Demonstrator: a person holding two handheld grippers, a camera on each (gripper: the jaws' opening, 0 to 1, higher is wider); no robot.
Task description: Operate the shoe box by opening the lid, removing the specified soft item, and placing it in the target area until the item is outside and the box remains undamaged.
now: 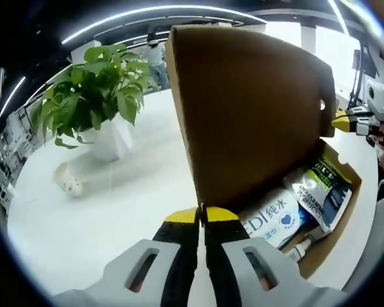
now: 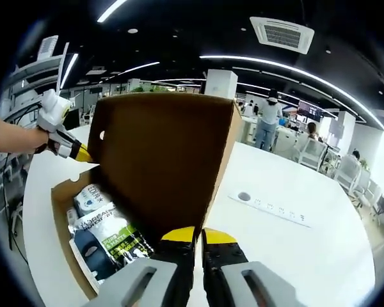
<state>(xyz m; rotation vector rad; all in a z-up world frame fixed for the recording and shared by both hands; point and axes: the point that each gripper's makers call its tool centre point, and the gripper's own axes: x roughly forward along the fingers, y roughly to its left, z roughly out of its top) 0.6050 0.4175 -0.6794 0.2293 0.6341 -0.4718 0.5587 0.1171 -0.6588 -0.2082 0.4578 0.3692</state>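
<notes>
Pinching the raised lid (image 1: 249, 109), both claws clamped, shoe box (image 2: 70, 249) holding soft packets (image 2: 105, 227).

The left gripper (image 1: 201, 215) has two pale grey plastic jaws with slotted oval cut-outs, black inner faces and bright yellow tips. The right gripper (image 2: 198, 236) is built the same: grey moulded jaws with slots, black inner strips and yellow caps at the ends. Seen from the other side, each tool shows a white body with black parts and a yellow-tipped nose. The forearm (image 2: 13, 137) behind one tool is bare, with no sleeve showing.
</notes>
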